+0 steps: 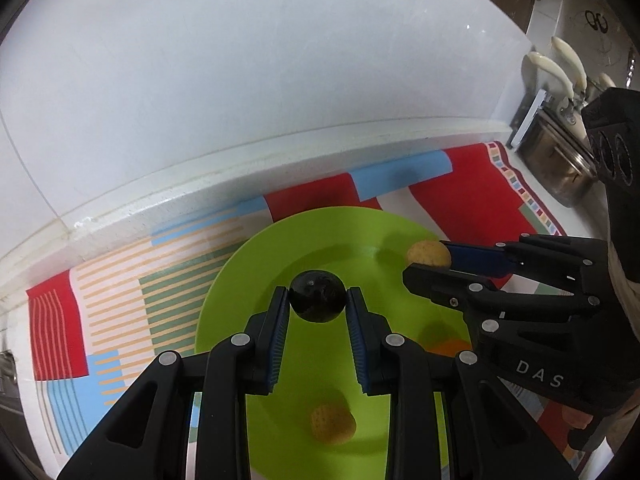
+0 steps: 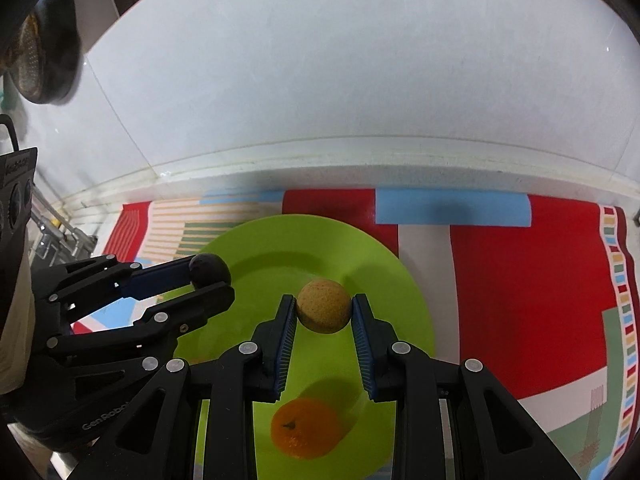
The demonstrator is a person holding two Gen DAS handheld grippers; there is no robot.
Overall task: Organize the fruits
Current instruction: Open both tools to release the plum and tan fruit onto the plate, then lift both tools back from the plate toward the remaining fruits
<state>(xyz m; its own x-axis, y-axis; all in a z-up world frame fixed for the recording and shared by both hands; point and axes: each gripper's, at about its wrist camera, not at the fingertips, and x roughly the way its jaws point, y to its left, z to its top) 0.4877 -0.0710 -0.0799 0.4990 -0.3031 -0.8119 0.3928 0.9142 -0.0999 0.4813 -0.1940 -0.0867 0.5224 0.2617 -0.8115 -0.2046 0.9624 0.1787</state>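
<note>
Right gripper [image 1: 430, 258] reads "DAS", perhaps cut off.

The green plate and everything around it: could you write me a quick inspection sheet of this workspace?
Surface: patterned red, blue and striped cloth on a white counter.
Job's things: round green plastic plate bearing an orange fruit and a tan ridged fruit.
Clutter: nothing seen.
Grippers: left gripper fingers clamp a black round fruit; right gripper fingers clamp a tan speckled ball-shaped fruit, both over the plate.
Cables: nothing seen.
Surroundings: white tiled wall, steel utensil rack.
</note>
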